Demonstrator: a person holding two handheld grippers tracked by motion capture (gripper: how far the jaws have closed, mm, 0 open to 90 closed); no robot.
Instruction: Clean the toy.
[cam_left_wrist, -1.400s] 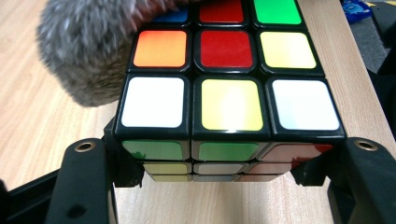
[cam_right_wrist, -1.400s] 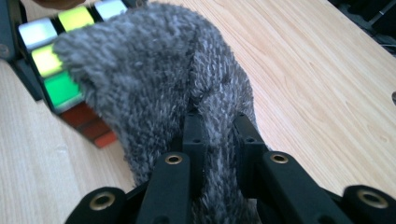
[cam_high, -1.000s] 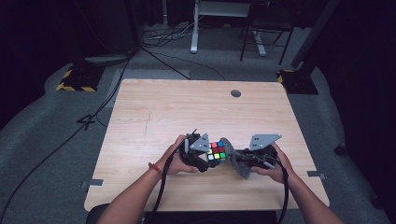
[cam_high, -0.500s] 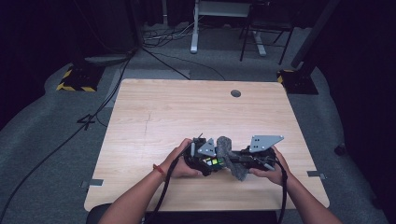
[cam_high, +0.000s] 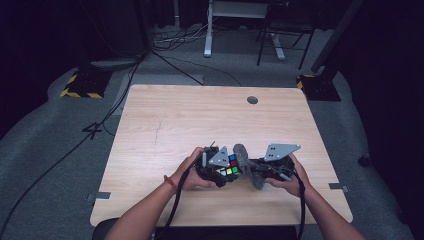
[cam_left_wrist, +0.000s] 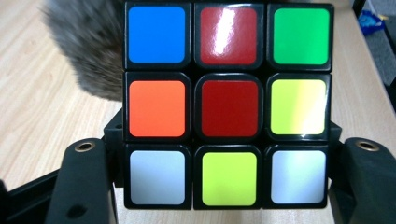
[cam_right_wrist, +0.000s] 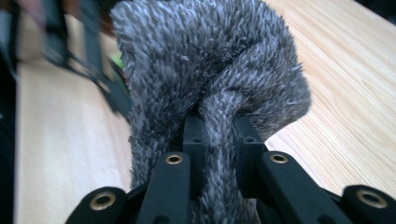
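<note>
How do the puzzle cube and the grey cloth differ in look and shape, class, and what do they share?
1. The puzzle cube is hard and glossy, with bright coloured squares; the grey cloth is soft, fuzzy and one dull colour.
2. The cube keeps straight edges; the cloth is bunched and folded.
3. The left tongs grip the cube; the right tongs pinch the cloth.
Shared: both are held close together above the table.

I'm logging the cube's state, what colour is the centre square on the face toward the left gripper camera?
Dark red; the cube shows this best in the left gripper view.
</note>
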